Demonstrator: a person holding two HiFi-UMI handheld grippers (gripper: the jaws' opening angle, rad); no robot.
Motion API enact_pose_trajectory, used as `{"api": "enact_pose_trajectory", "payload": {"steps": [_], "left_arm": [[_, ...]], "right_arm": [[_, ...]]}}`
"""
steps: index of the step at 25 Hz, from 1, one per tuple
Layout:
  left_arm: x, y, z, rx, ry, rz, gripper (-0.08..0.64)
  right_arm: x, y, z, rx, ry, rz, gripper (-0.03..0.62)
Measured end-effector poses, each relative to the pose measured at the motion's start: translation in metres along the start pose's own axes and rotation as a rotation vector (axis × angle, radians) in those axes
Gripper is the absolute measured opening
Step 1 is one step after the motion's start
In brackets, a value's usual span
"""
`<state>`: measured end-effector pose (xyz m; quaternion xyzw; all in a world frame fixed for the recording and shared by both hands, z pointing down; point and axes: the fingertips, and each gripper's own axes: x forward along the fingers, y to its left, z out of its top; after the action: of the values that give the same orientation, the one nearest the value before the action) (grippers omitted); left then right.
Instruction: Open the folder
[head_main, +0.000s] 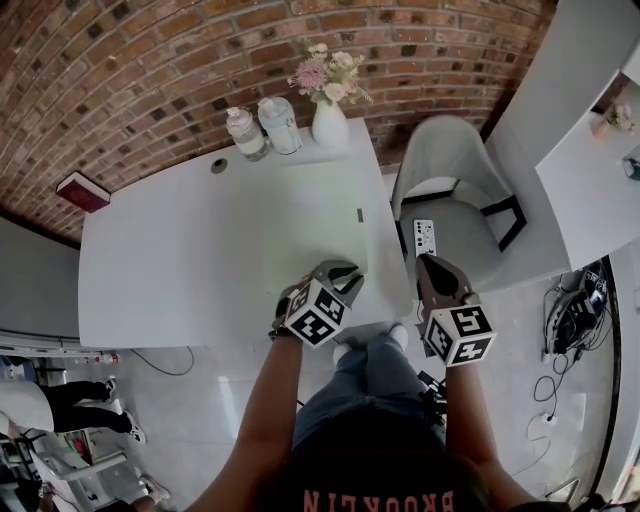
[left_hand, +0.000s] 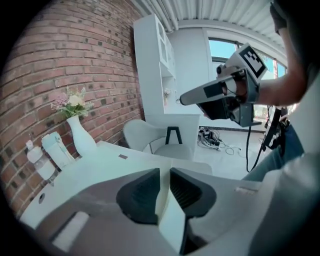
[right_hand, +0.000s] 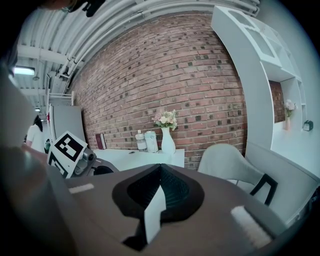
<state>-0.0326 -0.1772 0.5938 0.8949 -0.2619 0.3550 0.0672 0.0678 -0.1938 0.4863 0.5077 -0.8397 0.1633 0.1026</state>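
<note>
Left gripper (head_main: 337, 273) clamps folder (head_main: 290, 215) near edge; folder spreads toward 11 o'clock. Gripper tilts downward. Right gripper (head_main: 426, 263) closed.

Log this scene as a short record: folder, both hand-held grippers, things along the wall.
folder: pale, lying flat on the white table
left hand-held gripper: at the folder's near edge, jaws narrowly apart, grip unclear
right hand-held gripper: jaws together, empty, beside the table's near corner
along the wall: vase of flowers, two bottles, red book
</note>
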Motion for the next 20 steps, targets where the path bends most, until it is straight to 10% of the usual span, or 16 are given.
{"api": "enact_pose_trajectory", "payload": {"steps": [20], "left_arm": [[-0.035, 0.028, 0.027, -0.545, -0.323, -0.004, 0.039]], "right_arm": [[0.007, 0.013, 0.01, -0.02, 0.009, 0.058, 0.002]]}}
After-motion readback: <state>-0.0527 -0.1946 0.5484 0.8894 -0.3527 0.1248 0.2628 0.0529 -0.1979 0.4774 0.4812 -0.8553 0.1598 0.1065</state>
